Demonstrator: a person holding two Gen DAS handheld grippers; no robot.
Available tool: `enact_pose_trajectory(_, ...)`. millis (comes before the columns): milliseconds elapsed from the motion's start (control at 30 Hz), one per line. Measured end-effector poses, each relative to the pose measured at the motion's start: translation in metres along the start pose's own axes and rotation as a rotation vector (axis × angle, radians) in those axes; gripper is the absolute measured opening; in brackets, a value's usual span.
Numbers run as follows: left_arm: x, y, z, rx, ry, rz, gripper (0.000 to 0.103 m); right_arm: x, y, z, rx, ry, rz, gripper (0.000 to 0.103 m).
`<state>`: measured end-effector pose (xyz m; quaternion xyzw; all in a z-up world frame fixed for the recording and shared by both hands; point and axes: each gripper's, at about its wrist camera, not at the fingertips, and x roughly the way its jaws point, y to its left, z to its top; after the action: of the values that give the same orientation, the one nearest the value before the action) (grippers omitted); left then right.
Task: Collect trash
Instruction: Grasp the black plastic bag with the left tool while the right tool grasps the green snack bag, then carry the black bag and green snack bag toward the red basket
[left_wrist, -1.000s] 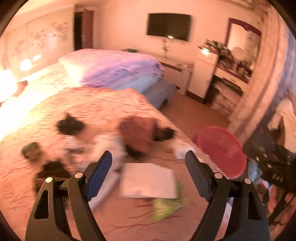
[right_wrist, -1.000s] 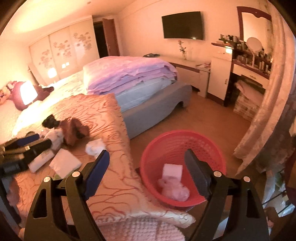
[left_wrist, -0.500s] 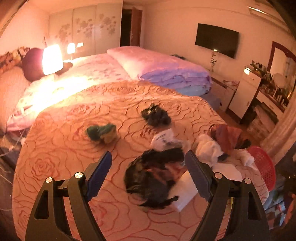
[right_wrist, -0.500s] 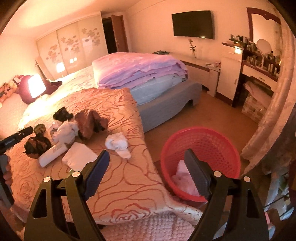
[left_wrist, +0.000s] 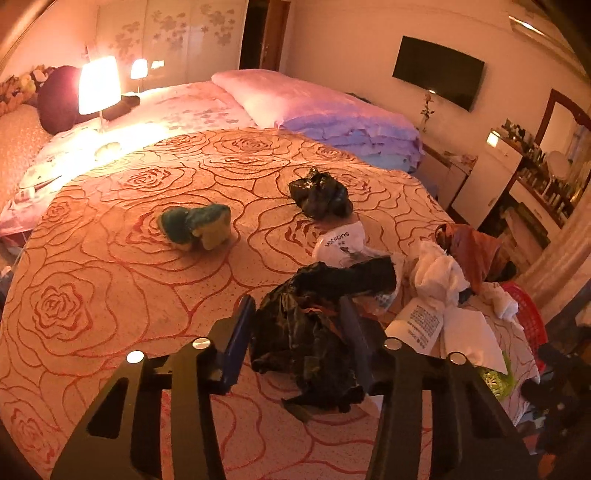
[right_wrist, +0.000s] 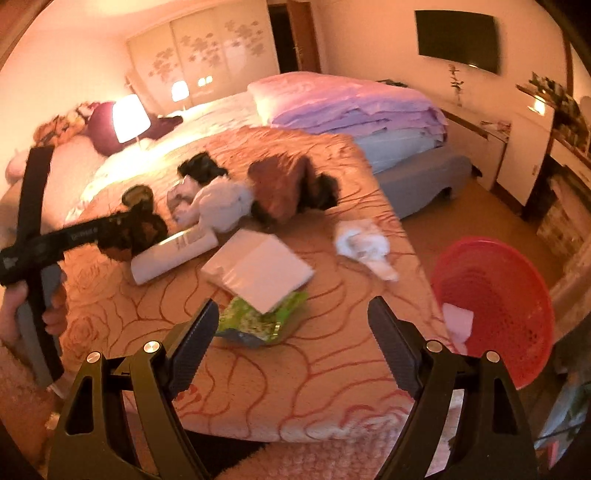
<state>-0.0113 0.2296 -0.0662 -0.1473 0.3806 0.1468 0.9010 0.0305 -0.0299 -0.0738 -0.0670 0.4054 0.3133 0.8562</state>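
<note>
1. Red basket (right_wrist: 495, 310) on the floor beside the bed (right_wrist: 332, 354), holding a pale scrap; contents otherwise hard to make out.
2. Left gripper (left_wrist: 299, 332) closing around a crumpled black bag (left_wrist: 306, 332) on the bed; whether gripped yet, cannot tell.
3. Right gripper (right_wrist: 291, 332) wide, empty, above a green wrapper (right_wrist: 258, 321).
4. Green-yellow wad (left_wrist: 195, 229) clear only in left view.

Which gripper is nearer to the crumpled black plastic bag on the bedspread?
Left. The left gripper has the crumpled black plastic bag between its closing jaws. The right gripper hangs open over the green wrapper, apart from that bag.
</note>
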Motion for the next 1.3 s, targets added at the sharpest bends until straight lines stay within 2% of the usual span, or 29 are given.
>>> enact_pose_trajectory(67,-0.002,0.0,0.0,0.003,-0.009,-0.007,0.036,0.01,0.006,-0.002,-0.008,0.023,0.003,0.08)
enact_pose_trajectory(100,-0.004,0.0,0.001,0.005,-0.014,-0.006,0.028,0.014,0.008,-0.002,-0.007,0.035,0.004,0.08)
enact_pose_trajectory(200,-0.007,0.003,0.003,-0.004,-0.02,-0.014,0.028,0.025,0.014,-0.003,-0.011,0.055,0.012,0.08)
enact_pose_trajectory(333,-0.008,0.005,0.002,-0.004,-0.024,-0.012,0.027,0.037,0.022,-0.006,-0.038,0.07,-0.021,0.08)
enact_pose_trajectory(433,-0.011,0.008,0.001,-0.005,-0.028,-0.015,0.026,0.038,0.022,-0.009,-0.039,0.059,-0.048,0.066)
enact_pose_trajectory(500,-0.013,0.011,0.001,-0.017,-0.029,-0.02,0.026,0.037,0.019,-0.008,-0.036,0.054,-0.044,0.053)
enact_pose_trajectory(800,-0.021,0.014,-0.001,-0.024,-0.042,-0.02,0.026,0.024,0.006,-0.012,-0.017,0.035,-0.042,0.037)
enact_pose_trajectory(1033,-0.03,0.013,-0.001,-0.021,-0.065,-0.028,0.026,0.01,-0.004,-0.013,-0.002,0.016,-0.049,0.035)
enact_pose_trajectory(1300,-0.051,0.006,0.004,-0.003,-0.117,-0.059,0.026,-0.012,-0.011,-0.006,0.02,-0.043,-0.063,0.035)
